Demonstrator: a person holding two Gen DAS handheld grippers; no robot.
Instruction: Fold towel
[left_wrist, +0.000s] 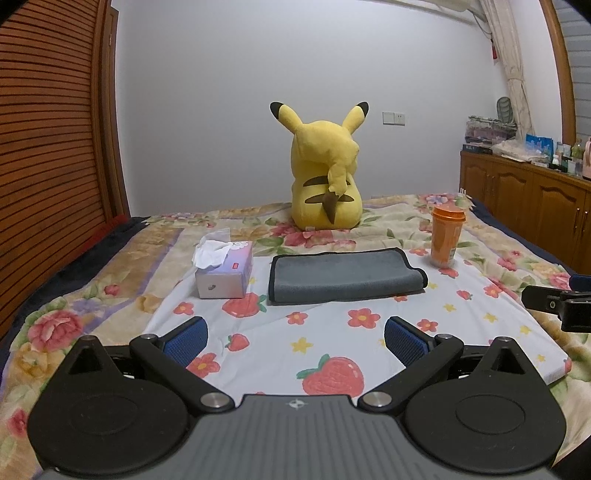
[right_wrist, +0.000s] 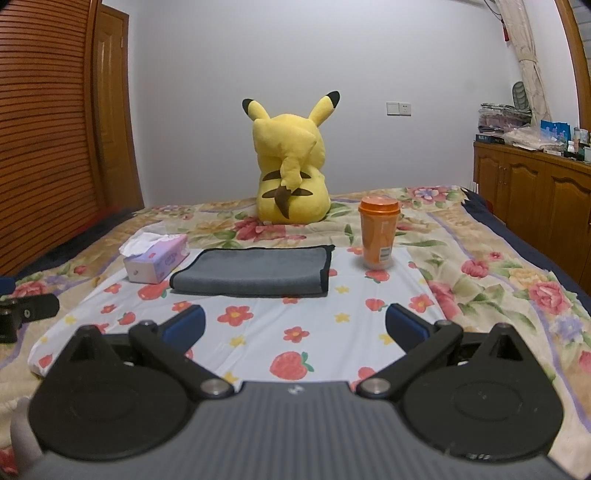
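Trouble, if it comes, will come from the neighbours of the towel (left_wrist: 345, 275). It lies folded over at least once (whether another fold is wanted I cannot say) on the strawberry sheet (left_wrist: 325, 354), toward the sheet's far edge and about midway along it.

At the far left corner of the sheet stands a tissue box (left_wrist: 225, 269), just beside the towel's left edge, with a loose tissue poking from the top. I would guess a sweep at that end could nudge the box or drag the tissue along. The towel looks thick and soft, its layers rounded at the right end; a pinch that catches only the top layer would, I think, peel it open rather than fold it. Behind it, a yellow plush (left_wrist: 325, 184) sits well back on the bed and is out of harm's way. At the far right corner an orange cup (right_wrist: 378, 232) stands upright near the towel's right edge; tall, and on soft bedding, it seems the likeliest thing to topple if a finger or a lifted corner brushes it.

Both tools hover low over the near edge of the sheet, pointing toward the towel, well short of it. The left gripper (left_wrist: 295, 341) has its fingers wide apart, holding nothing; the right gripper (right_wrist: 295, 326) is likewise spread and empty.
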